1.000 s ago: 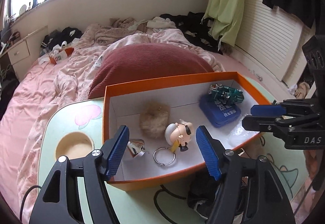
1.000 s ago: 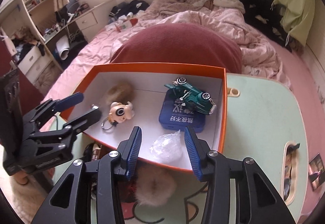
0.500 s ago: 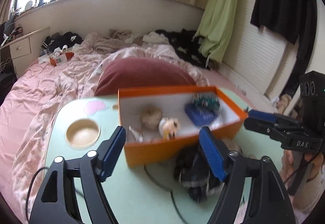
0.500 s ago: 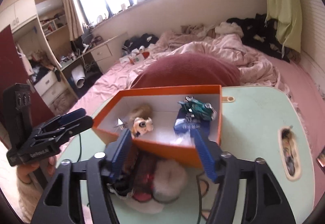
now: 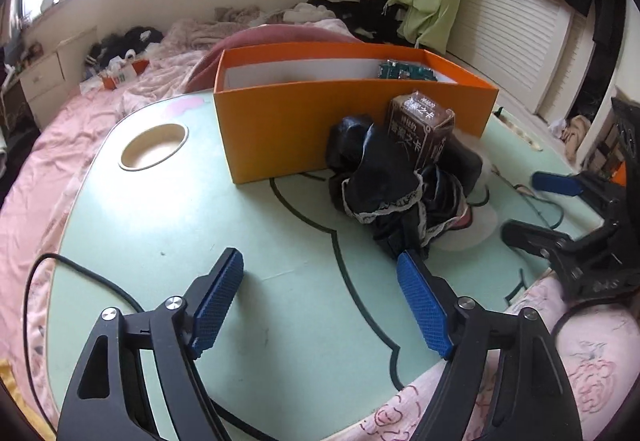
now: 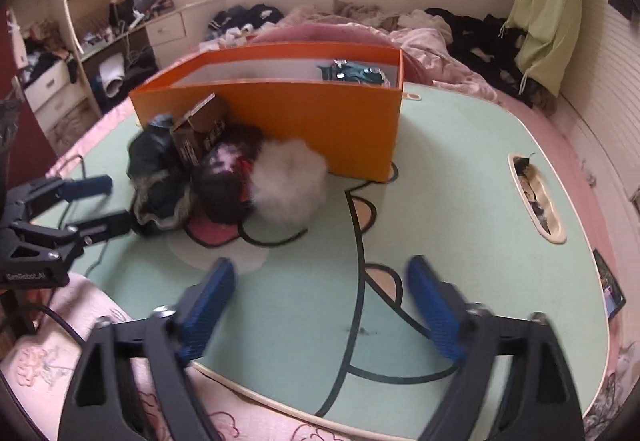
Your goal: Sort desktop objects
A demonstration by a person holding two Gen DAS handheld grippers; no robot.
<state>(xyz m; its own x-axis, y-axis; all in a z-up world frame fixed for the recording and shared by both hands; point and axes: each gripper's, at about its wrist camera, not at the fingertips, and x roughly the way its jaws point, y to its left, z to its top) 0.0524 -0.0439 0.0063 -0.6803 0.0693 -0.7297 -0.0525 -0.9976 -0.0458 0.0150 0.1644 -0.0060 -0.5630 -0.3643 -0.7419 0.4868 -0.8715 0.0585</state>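
An orange box (image 5: 352,121) (image 6: 320,121) stands on the pale green table (image 5: 200,241), with a green toy car (image 5: 404,71) (image 6: 356,73) showing over its rim. In front of it lies a pile: dark lace-edged cloth (image 5: 380,181) (image 6: 160,169), a brown card box (image 5: 422,129) (image 6: 198,137) and a white fluffy ball (image 6: 288,181). My left gripper (image 5: 320,301) (image 6: 116,203) hovers low near the table's front edge, jaws opening, nothing between them. My right gripper (image 6: 320,293) (image 5: 520,205) is beside it, jaws opening wide and holding nothing.
A round cup recess (image 5: 154,151) sits at the table's left, an oval slot (image 6: 534,197) at its right. A black cable (image 5: 80,273) runs over the left front edge. Pink bedding and a red cushion (image 6: 320,35) lie behind the box.
Both grippers drew back from over the box and sank toward the table's front edge. Their jaws widened, the right one a lot. The box now shows its side wall.
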